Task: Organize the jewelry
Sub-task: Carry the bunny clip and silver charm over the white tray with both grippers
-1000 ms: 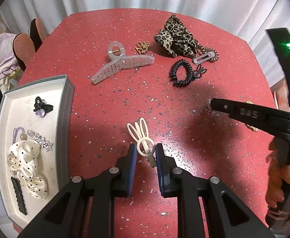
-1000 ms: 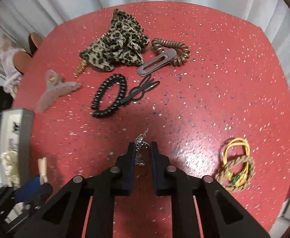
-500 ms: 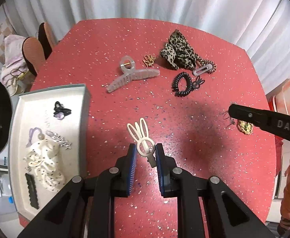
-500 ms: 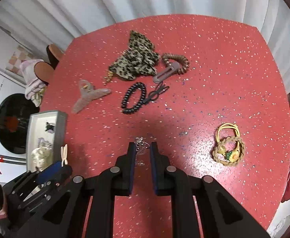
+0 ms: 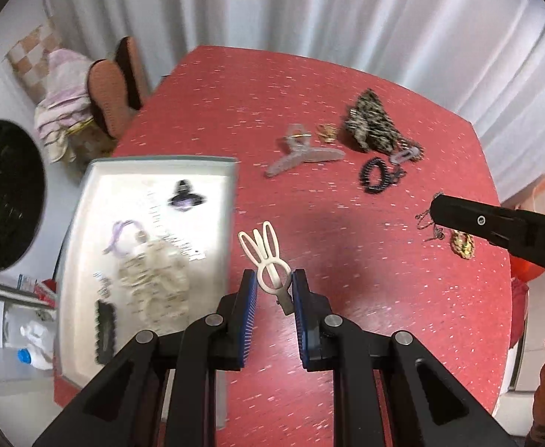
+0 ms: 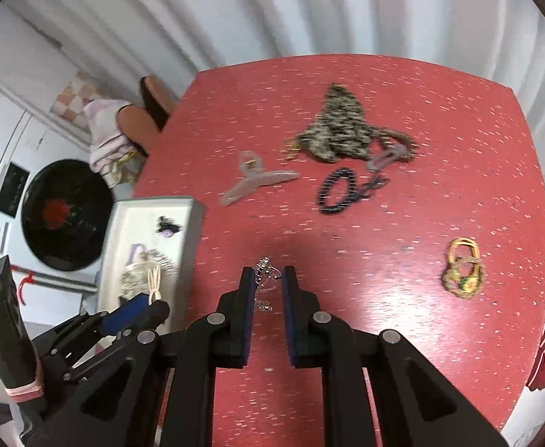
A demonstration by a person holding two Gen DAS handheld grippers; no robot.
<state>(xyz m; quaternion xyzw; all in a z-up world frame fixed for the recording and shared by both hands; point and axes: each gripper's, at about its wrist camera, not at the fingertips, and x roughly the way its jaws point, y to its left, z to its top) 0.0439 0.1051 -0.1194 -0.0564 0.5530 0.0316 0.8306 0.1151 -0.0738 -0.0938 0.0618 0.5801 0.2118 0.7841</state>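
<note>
The left gripper [image 5: 272, 290] is clamping the cream bunny clip [image 5: 263, 260] just beside the tray [image 5: 161, 161], presumably for deposit there. The right gripper [image 6: 268, 285] is pinching a silver chain piece [image 6: 265, 275] above the table [image 6: 384, 316], likely next.

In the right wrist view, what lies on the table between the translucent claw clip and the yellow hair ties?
In the right wrist view, a black spiral hair tie with a black clip beside it lies between the translucent claw clip and the yellow hair ties; otherwise bare red table.
</note>
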